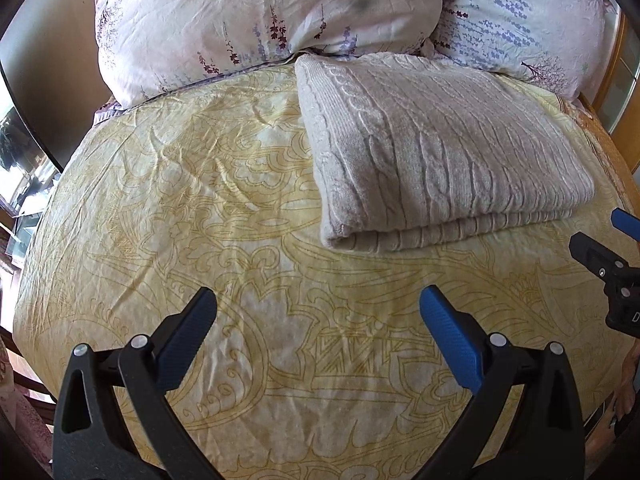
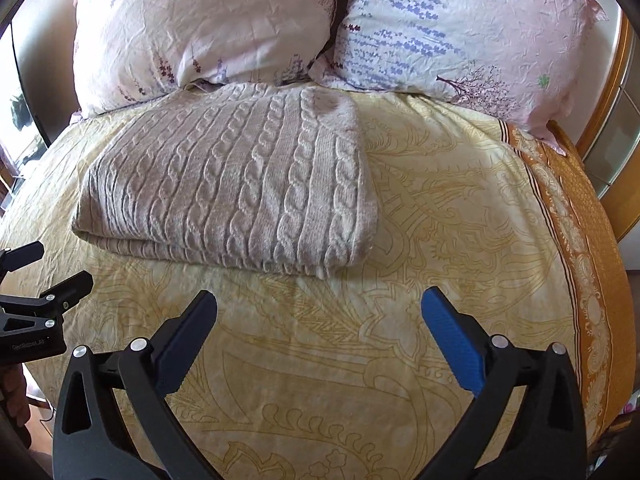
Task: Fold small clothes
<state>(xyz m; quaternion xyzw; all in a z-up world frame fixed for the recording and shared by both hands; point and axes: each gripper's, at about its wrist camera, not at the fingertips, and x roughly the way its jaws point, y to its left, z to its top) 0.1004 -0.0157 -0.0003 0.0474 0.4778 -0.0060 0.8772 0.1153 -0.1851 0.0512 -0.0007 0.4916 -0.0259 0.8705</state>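
Cable-knit sweater (image 2: 228, 176) lying folded into a neat rectangle on the yellow bedsheet (image 2: 440, 240) below the pillows (image 2: 200, 20); left gripper (image 1: 318, 312) and right gripper (image 2: 319, 312) both spread wide, empty, short of it; folding looks finished.

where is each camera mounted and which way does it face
Left wrist: on the left hand-held gripper, looking down at the bedspread; folded knit garment ahead right; right hand-held gripper at the right edge.
Right wrist: on the right gripper; garment ahead left; left gripper at the left edge.
Shared: garment, pillows, bedspread, open jaws.
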